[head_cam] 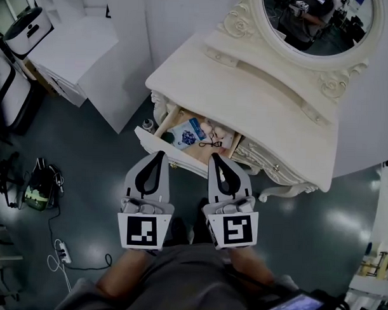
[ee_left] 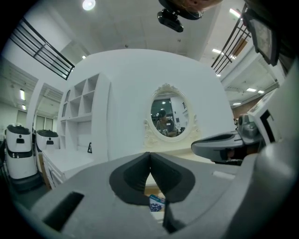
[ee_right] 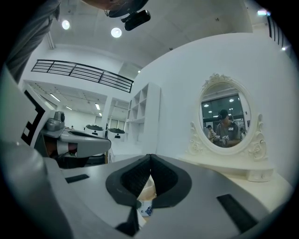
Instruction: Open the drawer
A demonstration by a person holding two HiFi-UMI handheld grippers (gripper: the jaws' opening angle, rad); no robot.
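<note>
The cream dressing table point(head_cam: 259, 96) has its drawer point(head_cam: 157, 148) pulled out, with a blue-and-white packet point(head_cam: 187, 133) and small items inside. My left gripper point(head_cam: 160, 154) is shut with nothing between its jaws, held level just in front of the drawer's front edge. Beside it my right gripper point(head_cam: 214, 157) is also shut and empty. In the left gripper view the shut jaws point(ee_left: 149, 155) point at the oval mirror point(ee_left: 169, 115). The right gripper view shows its tips point(ee_right: 149, 157) touching, with the mirror point(ee_right: 226, 120) off to the right.
A white shelf cabinet point(head_cam: 89, 58) stands to the left of the table. A white bin point(head_cam: 28, 30) sits at the far left. A power strip and cable point(head_cam: 62, 249) lie on the dark floor, next to a dark bag point(head_cam: 39, 185).
</note>
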